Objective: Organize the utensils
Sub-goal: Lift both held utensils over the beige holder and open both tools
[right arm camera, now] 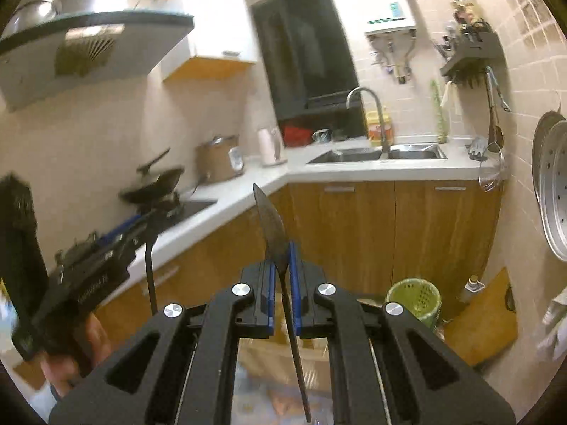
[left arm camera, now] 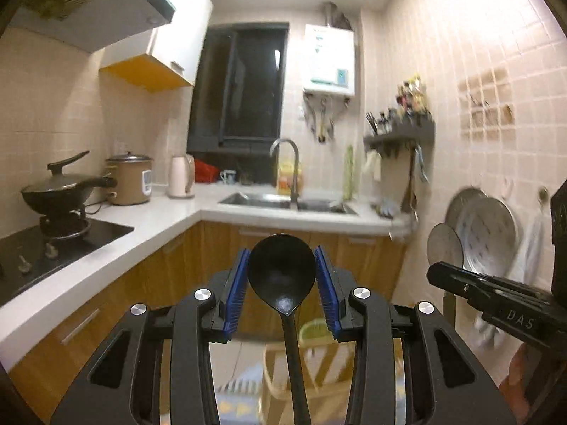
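Open air lies before the sink (left arm camera: pixel 288 202) cabinets; left of the sink, kettle (left arm camera: pixel 180 176), rice cooker (left arm camera: pixel 130 179) and wok (left arm camera: pixel 58 191) crowd the counter; right, hanging trays (left arm camera: pixel 485 233) block the wall.

- Left gripper (left arm camera: pixel 281 279) held up high, blue pads (left arm camera: pixel 235 285) pressed on both sides of a black ladle's (left arm camera: pixel 281 272) bowl.
- Right gripper (right arm camera: pixel 282 283) held up too, pads almost together, pinching a thin dark spatula (right arm camera: pixel 274 230) at its neck.
- Both grippers side by side, pointing forward, a bare hand (right arm camera: pixel 90 336) under the left one.
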The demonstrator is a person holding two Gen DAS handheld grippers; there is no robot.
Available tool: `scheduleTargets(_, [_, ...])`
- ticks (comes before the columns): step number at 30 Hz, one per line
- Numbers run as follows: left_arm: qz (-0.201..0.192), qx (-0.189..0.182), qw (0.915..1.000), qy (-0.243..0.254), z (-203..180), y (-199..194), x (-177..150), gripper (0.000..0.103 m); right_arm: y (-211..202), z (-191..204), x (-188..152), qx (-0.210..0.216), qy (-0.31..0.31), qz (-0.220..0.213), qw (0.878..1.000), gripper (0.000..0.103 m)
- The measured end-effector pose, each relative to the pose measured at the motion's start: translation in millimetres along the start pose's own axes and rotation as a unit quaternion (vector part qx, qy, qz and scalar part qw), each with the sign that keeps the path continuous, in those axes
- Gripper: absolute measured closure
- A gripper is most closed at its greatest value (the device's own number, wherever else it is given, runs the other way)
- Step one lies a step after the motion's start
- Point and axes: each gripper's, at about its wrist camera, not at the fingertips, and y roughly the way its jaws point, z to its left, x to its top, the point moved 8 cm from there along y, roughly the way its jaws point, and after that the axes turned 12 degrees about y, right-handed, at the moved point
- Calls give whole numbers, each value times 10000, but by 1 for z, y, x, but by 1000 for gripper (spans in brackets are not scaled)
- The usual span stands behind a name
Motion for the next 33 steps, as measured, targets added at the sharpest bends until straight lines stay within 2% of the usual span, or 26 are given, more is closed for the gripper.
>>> scheduleTargets(3, [-82,225,9997,-25,0,29,-5,68,22,-23,9,-146,99,-98,9998,97])
scheduleTargets(6, [-17,176,9997,-166,3,48,-15,68,47,-41,6,-142,218,-144,9996,97])
scheduleTargets(13, [-4,302,9991,-305,3,73,-32,68,63,-58,-3,-117,218,-209,9995,97])
scheduleTargets(19, [-40,307,9992,-249,2,74,-35,68,60,-54,6,-163,101,-346,9992,97])
scheduleTargets(22, [-27,380,9990,-236,3,78,-40,68,66,-60,-1,-161,108,-328,9993,97])
scheduleTargets(28, [-45,541,9985,24,-3,78,-53,67,71,-66,-21,206,167,-247,9993,97])
scheduleTargets(30, [-36,550,9984,85,-5,77,-57,67,67,-65,-27,276,106,-329,9990,97])
scheduleTargets(33, [5,486,9987,132,-7,73,-63,67,63,-66,-36,343,171,-198,9991,97])
